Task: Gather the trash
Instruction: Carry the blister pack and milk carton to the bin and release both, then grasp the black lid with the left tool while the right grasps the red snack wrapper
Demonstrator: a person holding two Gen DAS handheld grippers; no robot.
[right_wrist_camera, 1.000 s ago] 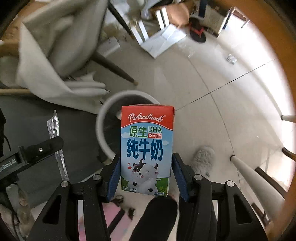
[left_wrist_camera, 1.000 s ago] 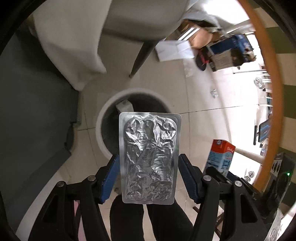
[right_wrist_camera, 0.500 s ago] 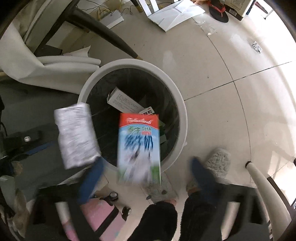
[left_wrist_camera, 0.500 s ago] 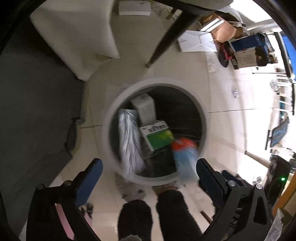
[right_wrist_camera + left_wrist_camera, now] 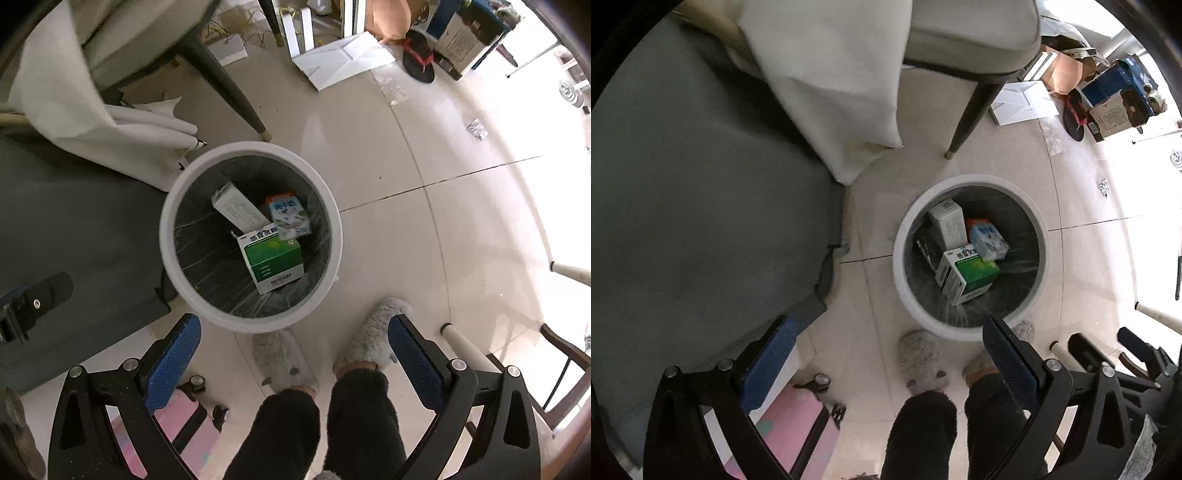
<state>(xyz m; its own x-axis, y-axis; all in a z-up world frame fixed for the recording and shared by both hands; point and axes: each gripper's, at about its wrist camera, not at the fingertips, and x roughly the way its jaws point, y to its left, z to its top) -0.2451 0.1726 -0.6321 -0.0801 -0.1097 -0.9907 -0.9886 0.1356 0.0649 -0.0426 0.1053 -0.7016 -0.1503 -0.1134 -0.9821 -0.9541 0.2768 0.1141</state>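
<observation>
A round white trash bin (image 5: 900,280) (image 5: 334,221) with a dark liner stands on the tiled floor below both grippers. Inside lie the milk carton (image 5: 988,240) (image 5: 290,216), a green and white box (image 5: 967,273) (image 5: 273,258) and a pale box (image 5: 947,221) (image 5: 238,206). The foil packet is hard to pick out among them. My left gripper (image 5: 886,354) hangs open and empty above the floor, the bin just beyond its right finger. My right gripper (image 5: 295,354) is open and empty too, above the bin's near rim.
A person's legs and grey slippers (image 5: 280,362) stand just in front of the bin. A grey table top (image 5: 683,184) with a white cloth (image 5: 831,74) fills the left. A chair leg (image 5: 229,88), a pink case (image 5: 783,435) and floor clutter (image 5: 347,59) lie around.
Both grippers opened wide. The foil packet and the milk carton fell out of them into the bin. Both views swung to look more straight down.
</observation>
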